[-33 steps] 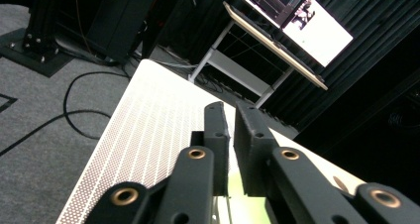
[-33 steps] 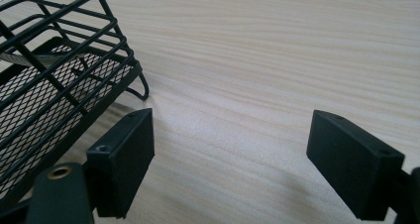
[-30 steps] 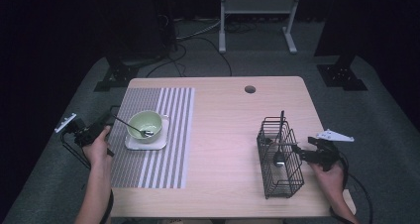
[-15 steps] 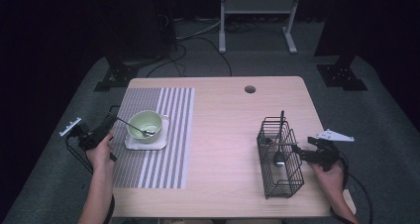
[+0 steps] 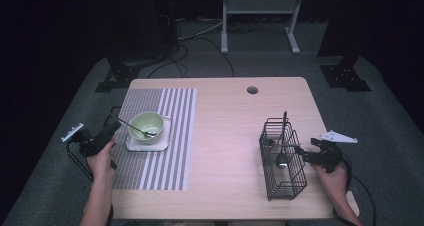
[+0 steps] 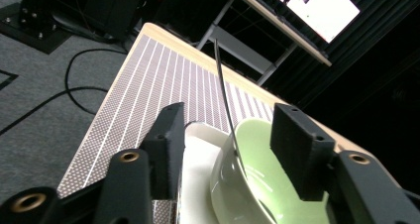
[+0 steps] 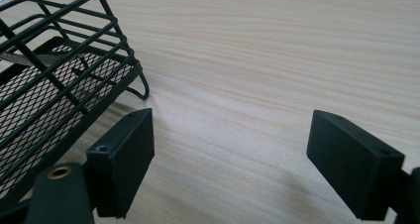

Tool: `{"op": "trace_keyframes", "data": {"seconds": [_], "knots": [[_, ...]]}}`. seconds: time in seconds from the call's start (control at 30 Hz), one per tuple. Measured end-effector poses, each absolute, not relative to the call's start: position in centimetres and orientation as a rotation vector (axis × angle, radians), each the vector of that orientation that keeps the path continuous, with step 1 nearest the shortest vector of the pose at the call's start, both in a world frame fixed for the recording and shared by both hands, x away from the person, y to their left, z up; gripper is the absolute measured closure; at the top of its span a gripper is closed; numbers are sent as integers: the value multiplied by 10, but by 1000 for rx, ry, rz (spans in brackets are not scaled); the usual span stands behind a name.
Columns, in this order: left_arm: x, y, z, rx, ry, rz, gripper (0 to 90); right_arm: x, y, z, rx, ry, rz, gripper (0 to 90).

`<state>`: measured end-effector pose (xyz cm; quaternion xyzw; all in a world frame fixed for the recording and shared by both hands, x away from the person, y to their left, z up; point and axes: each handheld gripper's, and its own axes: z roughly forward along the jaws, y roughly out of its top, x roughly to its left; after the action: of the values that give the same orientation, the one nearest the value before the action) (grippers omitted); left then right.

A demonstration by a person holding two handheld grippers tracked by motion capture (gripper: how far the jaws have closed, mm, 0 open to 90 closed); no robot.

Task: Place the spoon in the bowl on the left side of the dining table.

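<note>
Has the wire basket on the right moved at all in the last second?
No. The basket stands at the same spot near the table's right edge.

You'll find no readable text, label, brand or number anywhere here. The bright screen (image 6: 317, 3) beyond the table is too blurred for you to read.

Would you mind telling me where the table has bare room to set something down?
The widest free patch is the bare wood between the striped placemat and the wire basket. The placemat's near end is open too. It is crowded around the green bowl and its white plate.
</note>
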<state>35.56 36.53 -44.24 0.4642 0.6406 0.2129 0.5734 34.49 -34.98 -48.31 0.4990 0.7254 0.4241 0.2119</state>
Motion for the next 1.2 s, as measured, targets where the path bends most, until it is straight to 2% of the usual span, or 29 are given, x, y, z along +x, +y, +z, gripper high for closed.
{"op": "trace_keyframes", "data": {"seconds": [0.7, 1.2], "knots": [[339, 356, -449, 1196, 1515, 504, 304, 345, -350, -483, 1383, 2012, 1181, 175], [336, 347, -451, 1241, 1516, 486, 231, 344, -351, -483, 1383, 2010, 1187, 175]]}}
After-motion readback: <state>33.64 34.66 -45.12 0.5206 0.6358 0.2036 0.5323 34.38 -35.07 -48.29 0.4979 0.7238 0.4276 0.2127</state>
